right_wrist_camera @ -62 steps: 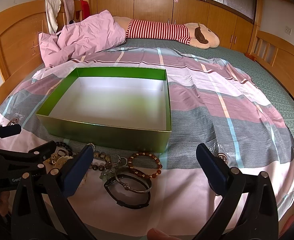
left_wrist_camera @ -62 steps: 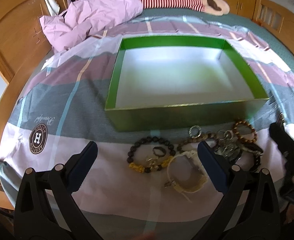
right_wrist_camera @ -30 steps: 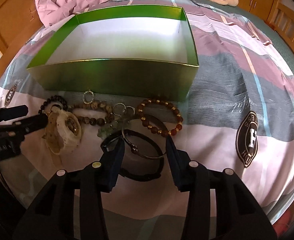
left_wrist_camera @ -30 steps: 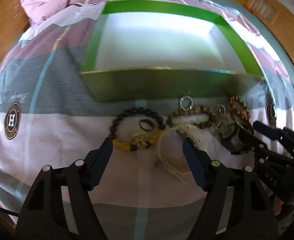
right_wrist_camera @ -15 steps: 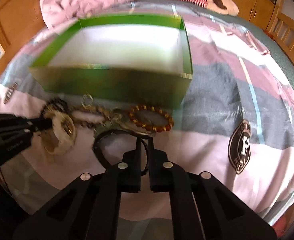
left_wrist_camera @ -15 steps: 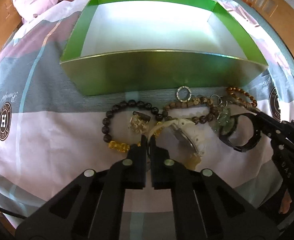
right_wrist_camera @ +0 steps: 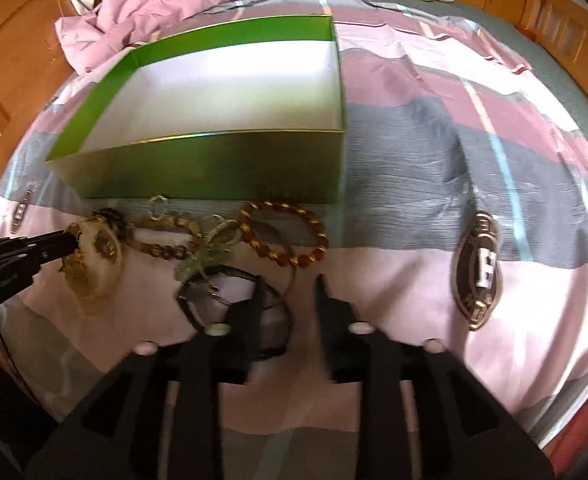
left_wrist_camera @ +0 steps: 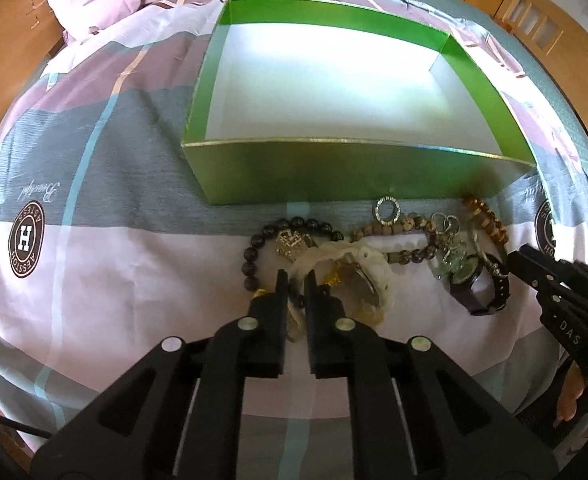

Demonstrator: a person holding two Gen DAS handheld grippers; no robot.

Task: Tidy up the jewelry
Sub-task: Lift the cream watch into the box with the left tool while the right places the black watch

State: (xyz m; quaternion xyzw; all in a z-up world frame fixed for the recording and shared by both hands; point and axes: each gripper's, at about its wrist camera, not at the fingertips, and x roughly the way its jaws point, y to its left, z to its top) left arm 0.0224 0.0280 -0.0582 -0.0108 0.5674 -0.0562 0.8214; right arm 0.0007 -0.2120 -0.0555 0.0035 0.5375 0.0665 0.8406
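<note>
Bed: your striped bedspread (left_wrist_camera: 94, 184) carries the green box (left_wrist_camera: 334, 176), upper centre.
Left tool (left_wrist_camera: 294, 280): you pinch the cream bracelet (left_wrist_camera: 358, 264).
Right tool (right_wrist_camera: 290, 284): slightly spread over the black bangle (right_wrist_camera: 198, 280).

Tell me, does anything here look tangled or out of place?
Yes. The jewelry lies in a tangled heap on the bedspread before the green box: the cream bracelet overlaps the dark beaded bracelet, nothing boxed yet.
</note>
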